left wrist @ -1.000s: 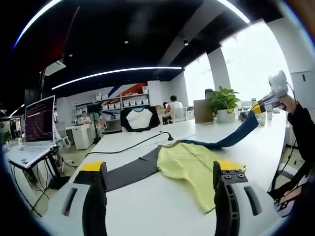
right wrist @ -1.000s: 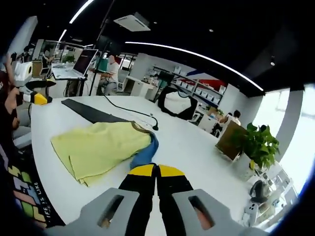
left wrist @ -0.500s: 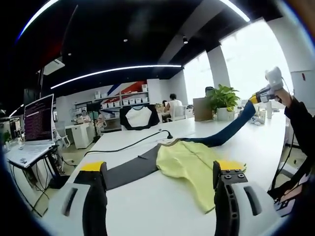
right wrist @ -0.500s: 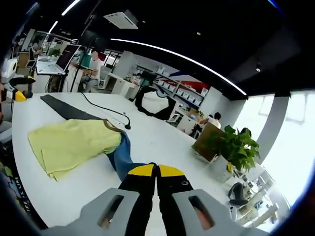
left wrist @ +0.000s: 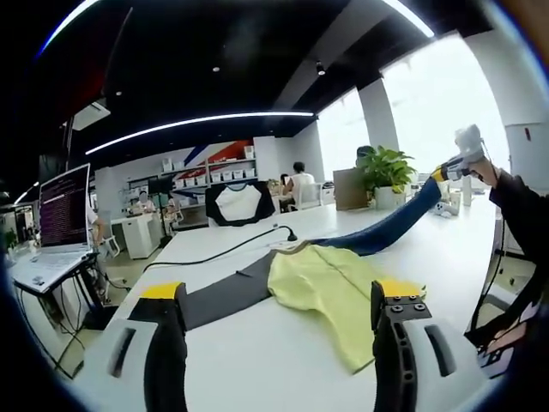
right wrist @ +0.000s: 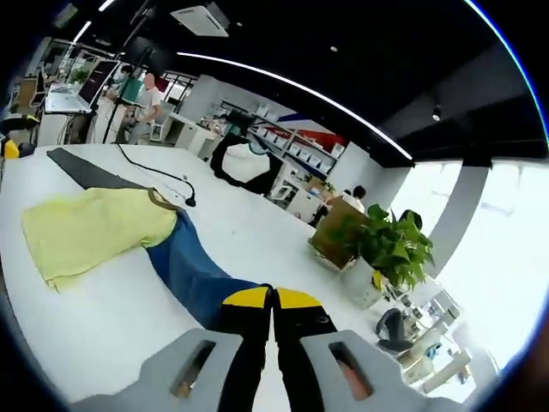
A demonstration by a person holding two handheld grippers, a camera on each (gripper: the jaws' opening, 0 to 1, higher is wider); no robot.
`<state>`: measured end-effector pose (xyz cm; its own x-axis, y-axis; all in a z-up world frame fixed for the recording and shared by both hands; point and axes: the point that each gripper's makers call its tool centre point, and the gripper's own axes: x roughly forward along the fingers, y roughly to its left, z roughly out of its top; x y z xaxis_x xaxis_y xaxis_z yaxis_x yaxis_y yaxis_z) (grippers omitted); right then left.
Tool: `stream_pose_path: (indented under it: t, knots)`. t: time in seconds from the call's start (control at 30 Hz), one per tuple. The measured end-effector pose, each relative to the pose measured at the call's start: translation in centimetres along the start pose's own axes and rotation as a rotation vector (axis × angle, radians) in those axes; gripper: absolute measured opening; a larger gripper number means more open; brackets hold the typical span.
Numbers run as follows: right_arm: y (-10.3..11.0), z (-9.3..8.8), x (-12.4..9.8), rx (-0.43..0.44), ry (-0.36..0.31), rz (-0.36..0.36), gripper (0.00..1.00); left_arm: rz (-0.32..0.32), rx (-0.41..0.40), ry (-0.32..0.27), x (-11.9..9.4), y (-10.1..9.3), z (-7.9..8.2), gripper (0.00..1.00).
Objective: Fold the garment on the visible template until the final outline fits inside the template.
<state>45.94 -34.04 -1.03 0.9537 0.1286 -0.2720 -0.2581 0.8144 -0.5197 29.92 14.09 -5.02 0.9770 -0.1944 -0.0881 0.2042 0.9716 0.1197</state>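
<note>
blue sleeve (right wrist: 190, 273) pinched in right claw (right wrist: 274, 299)

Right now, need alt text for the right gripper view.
The right gripper, jaws closed, pinches the blue sleeve of a yellow garment and holds it stretched away from the body, which lies on a white table. A potted plant stands further along the table.

Open office w/ dark ceiling, strip lights (left wrist: 197, 127), bright windows (left wrist: 433, 103), shelving (left wrist: 233, 178), potted plant (right wrist: 382, 249).
</note>
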Motion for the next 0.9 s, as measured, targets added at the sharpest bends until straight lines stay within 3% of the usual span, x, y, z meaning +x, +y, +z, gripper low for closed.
stream_pose_path:
  t: [0.17, 0.63, 0.9]
  knots:
    - [-0.5, -2.3, 1.3, -0.006, 0.086, -0.012, 0.00, 0.000, 0.001, 0.008, 0.0, 0.0, -0.3, 0.93]
    - [-1.2, -8.6, 3.6, -0.007, 0.201, -0.058, 0.00, -0.005, -0.002, 0.023, 0.3, -0.1, -0.8, 0.93]
    - [-1.5, -10.7, 5.1, 0.022, 0.192, -0.049, 0.00, -0.006, -0.001, 0.034, 0.5, -0.1, -1.1, 0.92]
